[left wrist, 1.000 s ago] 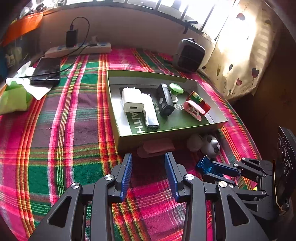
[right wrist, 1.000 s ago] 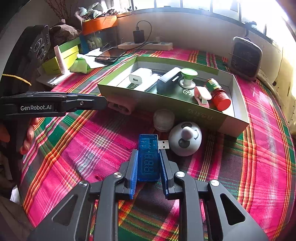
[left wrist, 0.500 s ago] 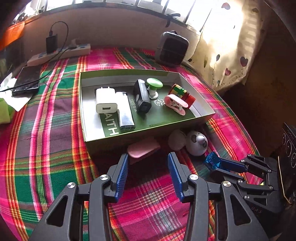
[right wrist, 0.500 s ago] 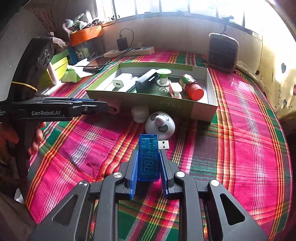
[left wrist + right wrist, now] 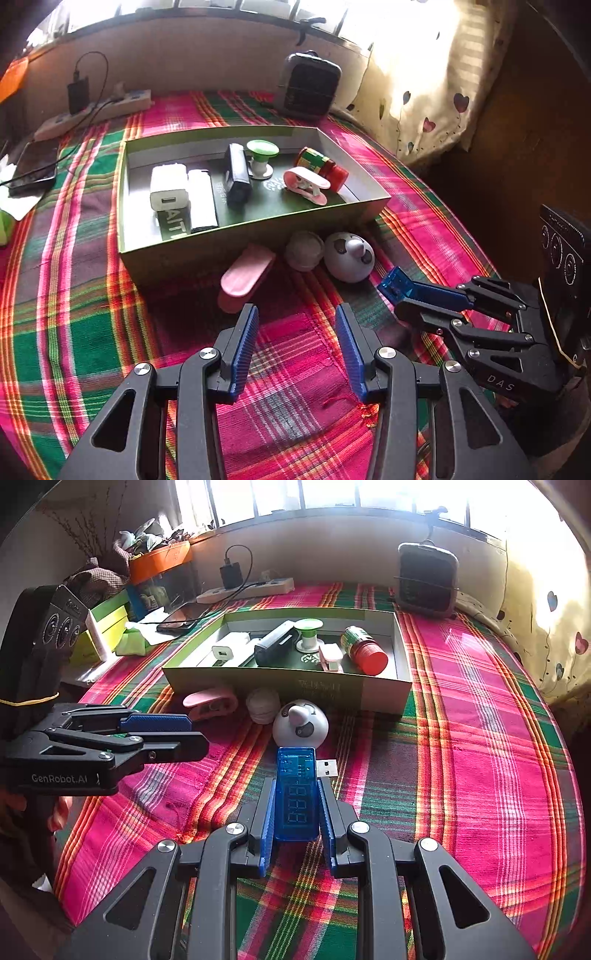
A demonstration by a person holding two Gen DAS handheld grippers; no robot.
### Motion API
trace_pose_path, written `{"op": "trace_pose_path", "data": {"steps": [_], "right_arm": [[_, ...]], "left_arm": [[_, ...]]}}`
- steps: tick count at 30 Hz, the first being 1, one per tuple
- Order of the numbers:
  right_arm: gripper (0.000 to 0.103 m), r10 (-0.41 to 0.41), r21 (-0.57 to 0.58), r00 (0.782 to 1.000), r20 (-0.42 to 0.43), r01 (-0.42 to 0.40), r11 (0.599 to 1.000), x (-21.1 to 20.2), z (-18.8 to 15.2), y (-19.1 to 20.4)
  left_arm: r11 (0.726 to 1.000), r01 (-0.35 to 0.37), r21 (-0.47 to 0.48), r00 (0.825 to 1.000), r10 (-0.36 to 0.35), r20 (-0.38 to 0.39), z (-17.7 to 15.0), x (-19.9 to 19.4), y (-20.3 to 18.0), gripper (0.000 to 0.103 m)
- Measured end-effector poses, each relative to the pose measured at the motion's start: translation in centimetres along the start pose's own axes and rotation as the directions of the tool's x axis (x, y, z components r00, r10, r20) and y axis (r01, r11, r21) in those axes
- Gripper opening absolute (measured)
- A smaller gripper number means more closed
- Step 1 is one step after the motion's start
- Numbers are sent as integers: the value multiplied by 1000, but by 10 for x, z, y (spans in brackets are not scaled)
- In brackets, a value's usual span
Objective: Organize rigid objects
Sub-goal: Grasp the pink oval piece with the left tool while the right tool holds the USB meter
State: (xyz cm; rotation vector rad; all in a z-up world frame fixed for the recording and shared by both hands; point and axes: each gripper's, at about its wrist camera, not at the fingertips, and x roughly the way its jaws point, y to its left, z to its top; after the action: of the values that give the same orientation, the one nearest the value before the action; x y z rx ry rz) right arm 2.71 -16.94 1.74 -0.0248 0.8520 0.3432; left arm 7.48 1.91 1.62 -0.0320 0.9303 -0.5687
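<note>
Strong daylight is admitted through the far window (image 5: 332, 498) and blown out on the right curtain (image 5: 417, 85), while edges are bowed and darkened by fisheye distortion.

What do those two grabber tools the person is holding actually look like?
Both are matte black plastic linkages with triangular cut-outs and silver rivets. The jaws carry ribbed blue pads. The left gripper shows white "GenRobot.AI" lettering on its side in the right wrist view, with a yellow band around its black handle. The right gripper shows "DAS" lettering. Each handle carries a panel of round dials.
</note>
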Motion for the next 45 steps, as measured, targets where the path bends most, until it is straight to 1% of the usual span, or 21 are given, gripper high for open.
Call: {"op": "trace_pose_path", "data": {"steps": [4, 7, 9, 14, 21, 24, 30, 40, 43, 45], "right_arm": [[23, -3, 5, 1000, 2, 3, 1000, 0, 0, -4], [23, -1, 14, 1000, 6, 1, 1000, 0, 0, -6], [23, 0, 16, 1000, 5, 0, 1000, 1, 0, -7], [23, 0, 18, 1000, 5, 0, 1000, 1, 0, -9], [23, 8, 30, 1000, 5, -8, 1000, 3, 0, -14], [23, 12, 27, 1000, 10, -13, 1000, 2, 1, -15], [23, 25, 36, 1000, 14, -25, 999, 1, 0, -19], [23, 48, 39, 999, 19, -49, 998, 1, 0, -23], [23, 50, 33, 998, 24, -51, 998, 0, 0, -23], [23, 58, 32, 998, 24, -58, 998, 0, 1, -23]], "left_arm": [[997, -81, 11, 997, 81, 20, 8, -4, 11, 43], [993, -116, 23, 992, 115, 47, 16, -5, 15, 43], [991, -125, 41, 991, 123, 48, 22, 0, 15, 43], [991, -118, 65, 993, 117, 17, 25, 15, 12, 43], [987, -141, 72, 990, 142, -12, 25, 30, 8, 43], [988, -137, 66, 990, 139, -19, 25, 33, 6, 43], [990, -117, 79, 993, 119, -19, 20, 35, -6, 43], [984, -170, 49, 985, 171, -1, 26, 39, -2, 42], [983, -178, 42, 984, 178, 1, 26, 39, -2, 41], [981, -188, 48, 982, 188, 3, 26, 39, -3, 38]]}}
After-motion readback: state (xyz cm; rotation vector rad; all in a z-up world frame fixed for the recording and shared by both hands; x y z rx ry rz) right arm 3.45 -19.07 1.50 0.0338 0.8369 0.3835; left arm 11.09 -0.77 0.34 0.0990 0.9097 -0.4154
